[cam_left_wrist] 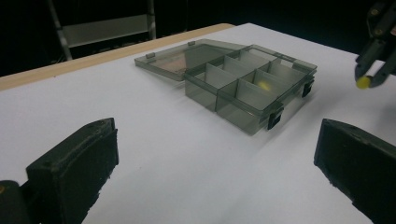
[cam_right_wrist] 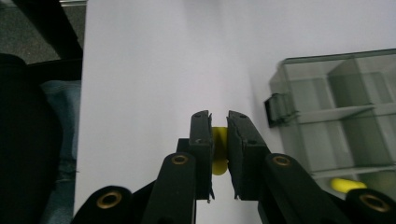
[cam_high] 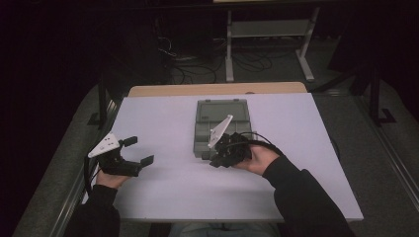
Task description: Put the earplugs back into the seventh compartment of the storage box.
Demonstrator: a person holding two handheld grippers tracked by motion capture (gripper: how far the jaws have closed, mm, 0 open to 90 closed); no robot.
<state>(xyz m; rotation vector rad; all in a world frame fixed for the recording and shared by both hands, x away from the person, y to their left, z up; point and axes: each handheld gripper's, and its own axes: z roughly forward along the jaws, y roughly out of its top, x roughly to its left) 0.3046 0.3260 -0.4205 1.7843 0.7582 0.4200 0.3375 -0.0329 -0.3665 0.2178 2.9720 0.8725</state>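
Observation:
A grey see-through compartment box (cam_high: 221, 128) lies open on the white table (cam_high: 163, 182), its lid folded back. One small yellow piece (cam_left_wrist: 264, 85) rests in a compartment, and I see that piece (cam_right_wrist: 346, 185) at the lower right in the right gripper view. My right gripper (cam_right_wrist: 219, 140) is shut on another small yellow piece (cam_right_wrist: 219, 150), held above the table just beside the box's near corner. That piece (cam_left_wrist: 363, 82) also shows at the right gripper's (cam_left_wrist: 371, 80) tips in the left gripper view. My left gripper (cam_high: 140, 150) stands open near the table's left edge, nothing between its jaws.
The box's two black latches (cam_left_wrist: 276, 116) face the person's side. A wooden strip (cam_high: 217, 89) runs along the table's far edge, with a metal stand (cam_high: 269, 29) and cables on the dark floor behind. White tabletop stretches between the two grippers.

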